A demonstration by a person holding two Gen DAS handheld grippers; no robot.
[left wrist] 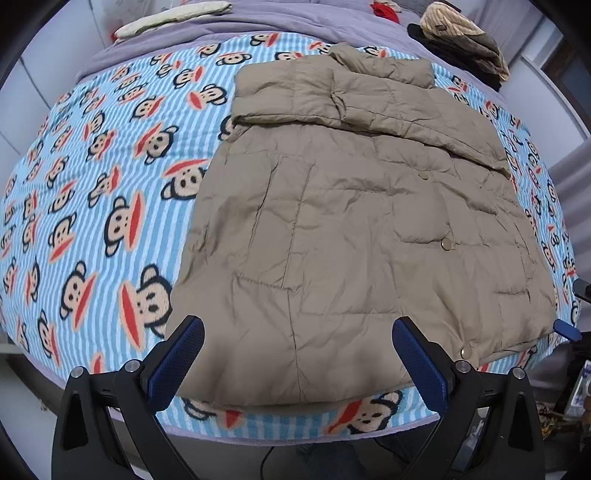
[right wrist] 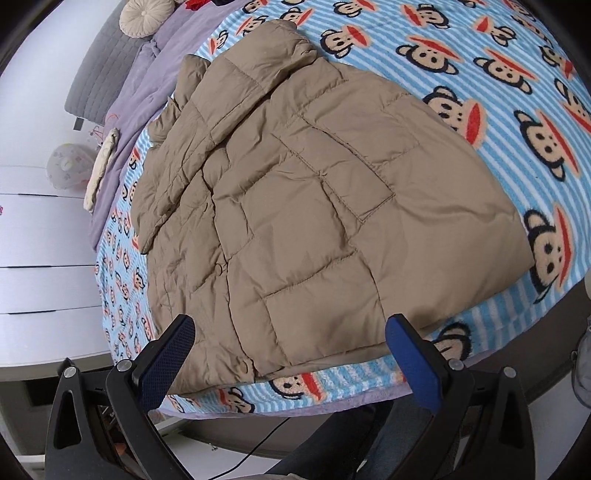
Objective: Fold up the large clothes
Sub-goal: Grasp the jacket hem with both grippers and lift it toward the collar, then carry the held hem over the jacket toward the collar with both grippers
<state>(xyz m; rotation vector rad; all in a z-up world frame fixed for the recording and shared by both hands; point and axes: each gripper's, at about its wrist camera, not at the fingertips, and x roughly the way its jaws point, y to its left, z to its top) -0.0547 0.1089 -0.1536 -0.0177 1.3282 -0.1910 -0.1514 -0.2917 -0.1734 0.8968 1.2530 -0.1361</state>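
A tan quilted puffer jacket [left wrist: 351, 229] lies flat on a blue striped monkey-print blanket [left wrist: 92, 221], collar at the far end, sleeves folded across its upper part. Its hem lies near the bed's front edge. My left gripper [left wrist: 297, 332] is open and empty, hovering over the hem. In the right wrist view the jacket [right wrist: 295, 206] lies diagonally on the blanket [right wrist: 517, 110]. My right gripper [right wrist: 291, 332] is open and empty above the hem corner with the snap buttons.
A purple sheet [left wrist: 258, 22] covers the far bed. Folded clothes [left wrist: 465, 33] sit at the far right, a cream cloth [left wrist: 173, 16] at the far left. A white drawer unit [right wrist: 40, 258] stands beside the bed. A round cushion [right wrist: 146, 14] lies at the head.
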